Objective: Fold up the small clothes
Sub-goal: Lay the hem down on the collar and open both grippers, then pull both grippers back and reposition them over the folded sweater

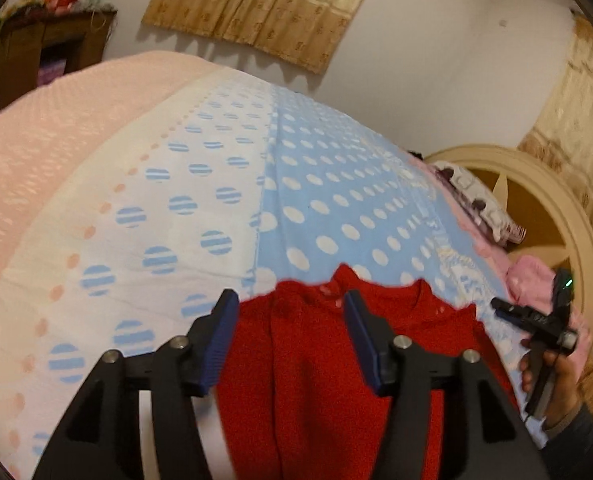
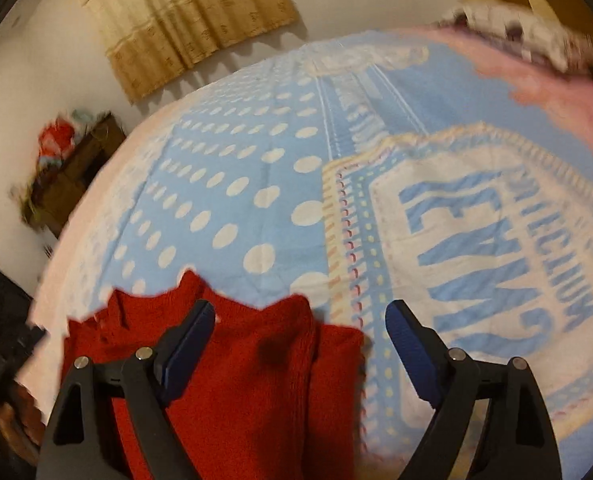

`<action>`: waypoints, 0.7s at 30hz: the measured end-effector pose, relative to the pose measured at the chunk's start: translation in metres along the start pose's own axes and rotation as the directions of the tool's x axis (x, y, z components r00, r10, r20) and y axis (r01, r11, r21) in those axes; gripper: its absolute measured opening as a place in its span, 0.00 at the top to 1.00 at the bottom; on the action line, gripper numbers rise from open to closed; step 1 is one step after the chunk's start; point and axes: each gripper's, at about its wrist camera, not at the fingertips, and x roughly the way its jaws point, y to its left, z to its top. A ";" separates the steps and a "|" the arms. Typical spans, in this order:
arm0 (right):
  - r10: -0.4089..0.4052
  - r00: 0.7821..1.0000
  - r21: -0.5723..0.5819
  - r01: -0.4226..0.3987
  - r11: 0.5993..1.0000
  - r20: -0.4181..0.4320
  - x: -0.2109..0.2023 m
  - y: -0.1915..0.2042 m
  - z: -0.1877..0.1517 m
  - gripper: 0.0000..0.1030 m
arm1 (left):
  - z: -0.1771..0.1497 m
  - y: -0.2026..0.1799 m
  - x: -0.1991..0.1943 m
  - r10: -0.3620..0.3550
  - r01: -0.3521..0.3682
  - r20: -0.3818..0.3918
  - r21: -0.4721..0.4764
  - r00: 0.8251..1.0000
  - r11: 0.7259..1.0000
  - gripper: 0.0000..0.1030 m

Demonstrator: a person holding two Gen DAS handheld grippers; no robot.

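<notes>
A red knitted garment (image 1: 316,360) lies on the bed (image 1: 96,220) near its front edge, apparently partly folded, with both the left claw (image 1: 288,340) and right claw (image 2: 300,348) spread above it, gripping nothing.

Red knit garment (image 1: 316,380) — blue sheet (image 1: 336,184), white polka dots — pink blanket (image 1: 36,128)

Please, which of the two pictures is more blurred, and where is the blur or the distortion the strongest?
Right wrist view: more blurred, worst at the left edge around the dark cabinet and top right at the pillow; the red garment has smeared edges. Left wrist view: sharper, the polka-dot bedsheet is readable, though the fisheye bulges the bed into a dome and darkens the corners.
</notes>
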 end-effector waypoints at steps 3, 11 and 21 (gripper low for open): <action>0.044 0.999 -0.112 -0.045 0.993 -0.007 -0.016 0.029 -0.014 0.15 | -0.016 -0.017 -0.003 0.039 -0.036 -0.027 0.080 0.999 0.996 0.43; 0.046 0.981 -0.214 -0.086 0.973 -0.188 0.010 0.058 -0.061 0.15 | -0.058 -0.020 0.023 0.306 -0.271 -0.119 0.243 0.945 0.932 0.34; 0.051 0.992 -0.204 -0.074 0.976 -0.117 -0.030 0.068 -0.086 0.15 | -0.075 0.007 -0.003 0.204 -0.193 -0.113 0.103 0.972 0.976 0.31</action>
